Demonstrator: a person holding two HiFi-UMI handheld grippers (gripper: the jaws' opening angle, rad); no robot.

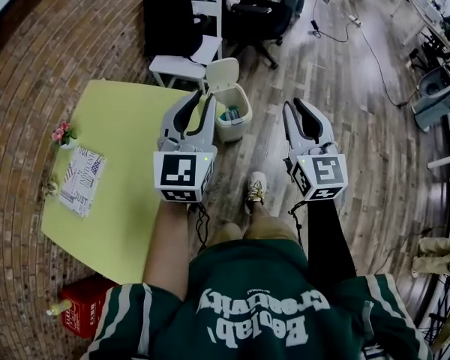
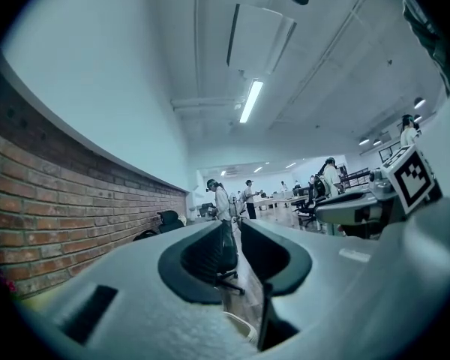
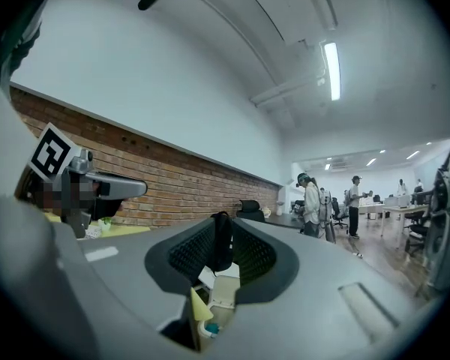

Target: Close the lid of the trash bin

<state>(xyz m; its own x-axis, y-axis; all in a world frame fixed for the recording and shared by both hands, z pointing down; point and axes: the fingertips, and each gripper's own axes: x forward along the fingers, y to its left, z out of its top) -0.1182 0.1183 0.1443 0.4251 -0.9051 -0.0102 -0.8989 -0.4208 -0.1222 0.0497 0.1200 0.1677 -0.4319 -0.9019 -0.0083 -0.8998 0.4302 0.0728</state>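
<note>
The trash bin (image 1: 234, 131) stands on the floor at the two o'clock corner of the yellow tabletop (image 1: 120, 145), its lid (image 1: 222, 73) upright and open; your left gripper (image 1: 199, 101), at the bin's nine o'clock, has fingers apart and empty; your right gripper (image 1: 293, 105), at three o'clock, has fingers together.

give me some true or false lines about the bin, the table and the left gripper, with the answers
1. The trash bin has its lid standing open. True.
2. The left gripper is clamped on the lid. False: its jaws are apart with nothing between them.
3. A black backpack sits on the white chair. True.
4. The table is red. False: it is yellow-green.
</note>
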